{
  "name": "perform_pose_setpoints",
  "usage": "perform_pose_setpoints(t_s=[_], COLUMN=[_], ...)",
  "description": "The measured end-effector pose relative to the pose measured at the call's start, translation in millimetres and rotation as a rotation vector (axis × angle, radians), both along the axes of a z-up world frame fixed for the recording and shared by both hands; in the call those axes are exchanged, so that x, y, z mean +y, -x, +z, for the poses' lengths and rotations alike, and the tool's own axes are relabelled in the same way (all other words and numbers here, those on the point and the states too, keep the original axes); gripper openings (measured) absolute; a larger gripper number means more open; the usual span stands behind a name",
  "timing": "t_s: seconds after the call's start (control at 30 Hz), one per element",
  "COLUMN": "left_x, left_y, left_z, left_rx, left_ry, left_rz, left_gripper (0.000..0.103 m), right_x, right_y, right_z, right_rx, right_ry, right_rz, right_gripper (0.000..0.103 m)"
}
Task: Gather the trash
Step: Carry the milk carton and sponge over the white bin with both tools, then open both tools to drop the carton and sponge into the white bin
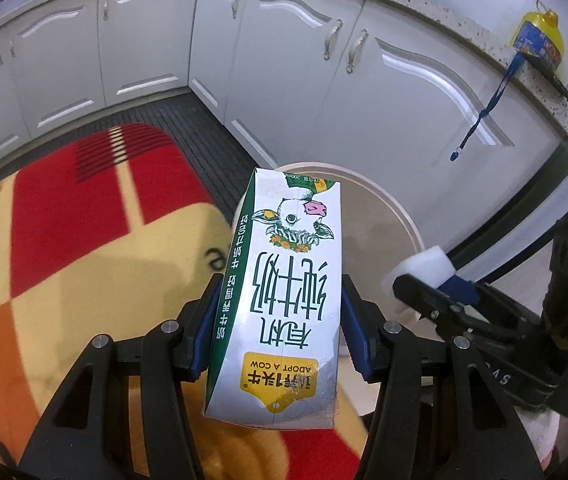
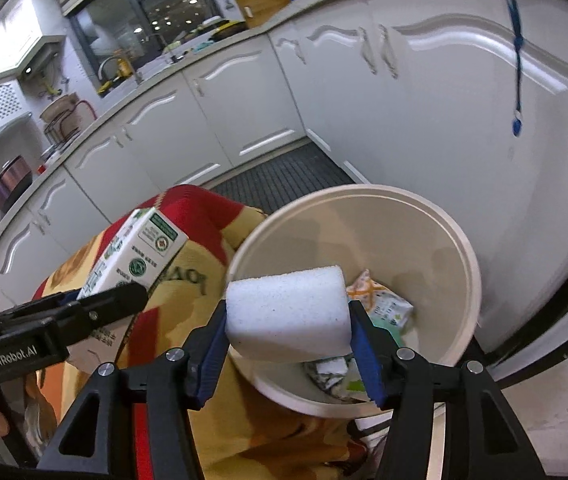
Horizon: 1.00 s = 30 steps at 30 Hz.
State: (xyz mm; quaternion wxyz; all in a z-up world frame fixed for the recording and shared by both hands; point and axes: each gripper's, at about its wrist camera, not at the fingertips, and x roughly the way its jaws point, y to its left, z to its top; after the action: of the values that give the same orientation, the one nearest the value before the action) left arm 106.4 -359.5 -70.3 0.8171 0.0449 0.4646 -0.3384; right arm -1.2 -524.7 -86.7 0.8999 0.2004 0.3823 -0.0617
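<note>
left gripper (image 1: pixel 280 312): jaws clamp a white-and-green cardboard milk carton (image 1: pixel 284 280) between them | right gripper (image 2: pixel 290 332): jaws grip a white foam block (image 2: pixel 290 316), held over a cream round plastic bin (image 2: pixel 464 256) beyond, wrappers inside

White kitchen cabinets (image 1: pixel 292 60), dark floor (image 1: pixel 204 128)

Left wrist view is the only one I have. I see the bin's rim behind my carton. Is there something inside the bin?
Observer: Yes, crumpled wrappers lie at the bottom of the bin.
Operator: What does the right claw hold?
Observer: The right claw is shut on a white sponge, over the bin's near rim.
Operator: And my carton?
Observer: The carton, in the left claw, is over the blanket, left of the bin.
</note>
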Motion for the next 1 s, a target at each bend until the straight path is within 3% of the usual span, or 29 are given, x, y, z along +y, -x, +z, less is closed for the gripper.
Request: perform_pose_setpoints(t_s=[0.33,0.47,0.67,1.0], left_x=[-28,-35,-37,-32], left_y=[-7,-13,-18,-9], left_z=[-7,-10,-14,-8], left_rx=[0.003,0.026,0.056,-0.002], left_ry=[-0.001,0.018,0.061,0.019], left_rz=[-0.034,-0.038,-0.051,-0.042], left_gripper=[0.053,0.054,0.067,0.067], right_x=[-22,-26,-29,-23], right_y=[0,-3,-2,-2], right_z=[-17,-19,-23,-21], right_rx=[0.030,0.041,0.057,0.056], right_ry=[-0.023,-0.023,-0.025,-0.030], right_rz=[-0.036,-0.050,-0.062,-0.060], right_gripper=[0.055,0.059,0.067,0.072])
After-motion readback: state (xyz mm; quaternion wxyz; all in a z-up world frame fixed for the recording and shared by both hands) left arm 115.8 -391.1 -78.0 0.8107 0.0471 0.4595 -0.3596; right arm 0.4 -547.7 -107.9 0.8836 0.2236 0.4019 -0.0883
